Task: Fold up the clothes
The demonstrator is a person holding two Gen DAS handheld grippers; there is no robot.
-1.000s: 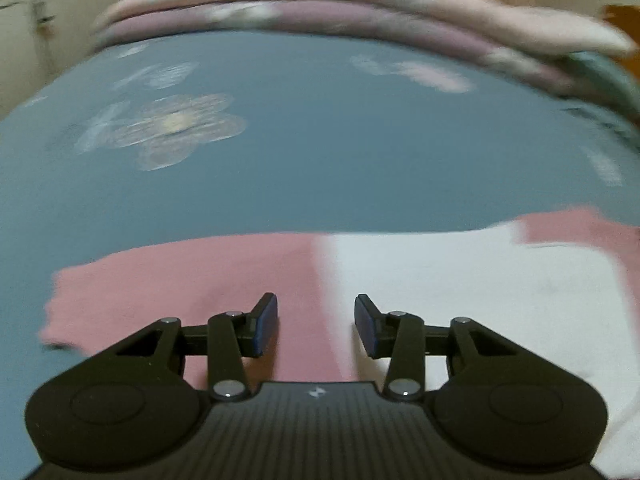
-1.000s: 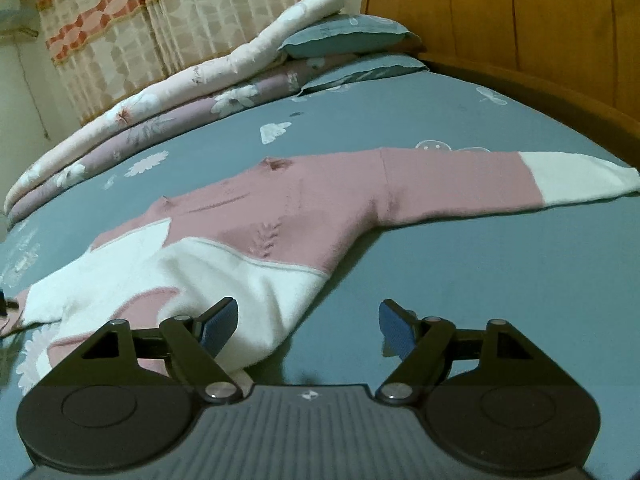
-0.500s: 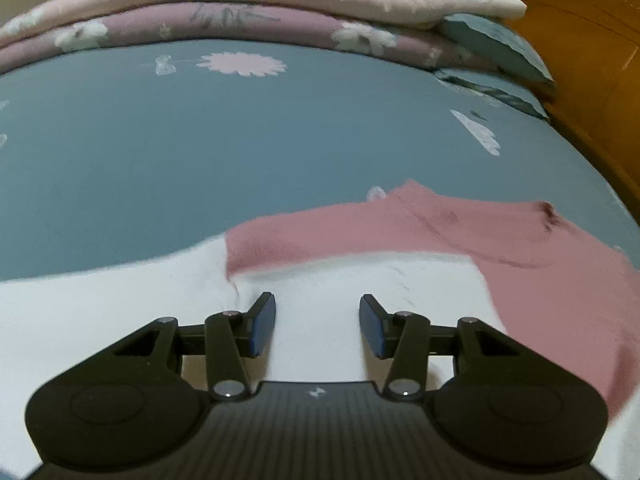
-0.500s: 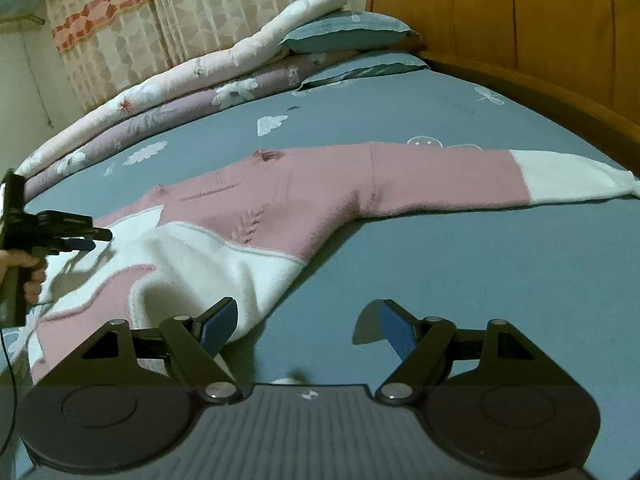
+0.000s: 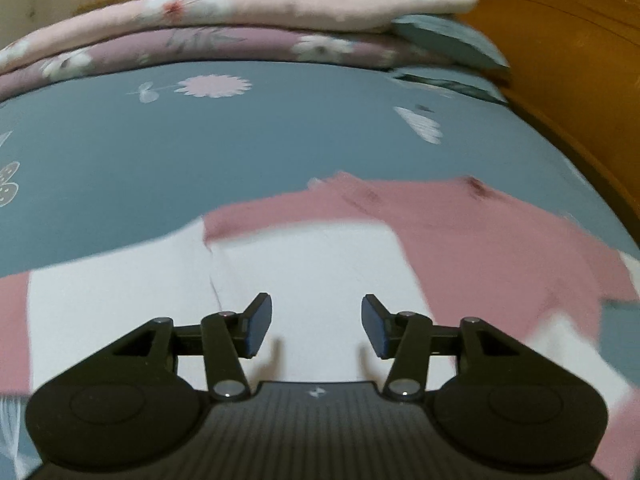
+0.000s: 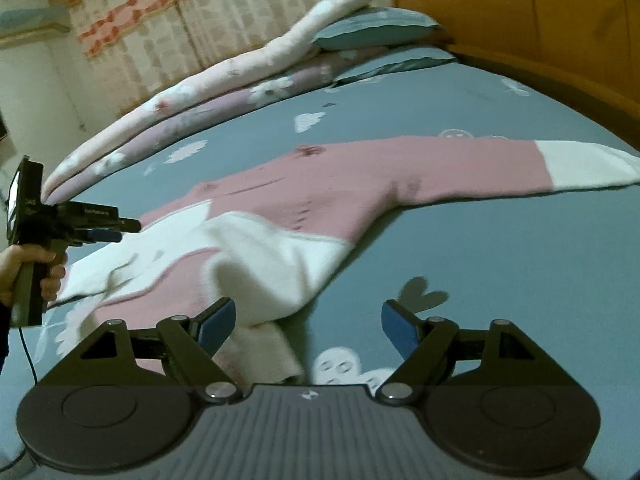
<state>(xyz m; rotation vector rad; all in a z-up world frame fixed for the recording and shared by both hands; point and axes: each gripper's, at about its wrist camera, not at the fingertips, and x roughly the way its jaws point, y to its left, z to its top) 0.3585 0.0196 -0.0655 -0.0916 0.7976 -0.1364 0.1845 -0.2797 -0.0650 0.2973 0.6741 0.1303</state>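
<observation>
A: Left gripper (image 5: 316,328) has swung across the sweater (image 6: 280,216) since a second ago, from the pink sleeve end to the white panel. Jaws have just been opening, about half apart, nothing between them.

B: Right gripper (image 6: 308,326)?

A: Barely shifted. Jaws wide, empty, over the white hem corner and bare sheet.

B: Sweater position?

A: Flat on the blue-grey bedsheet (image 6: 500,264); one sleeve stretched toward the wooden headboard (image 6: 520,8), other sleeve folded across the body. Hand (image 6: 28,270) grips the left gripper's handle beside it.
</observation>
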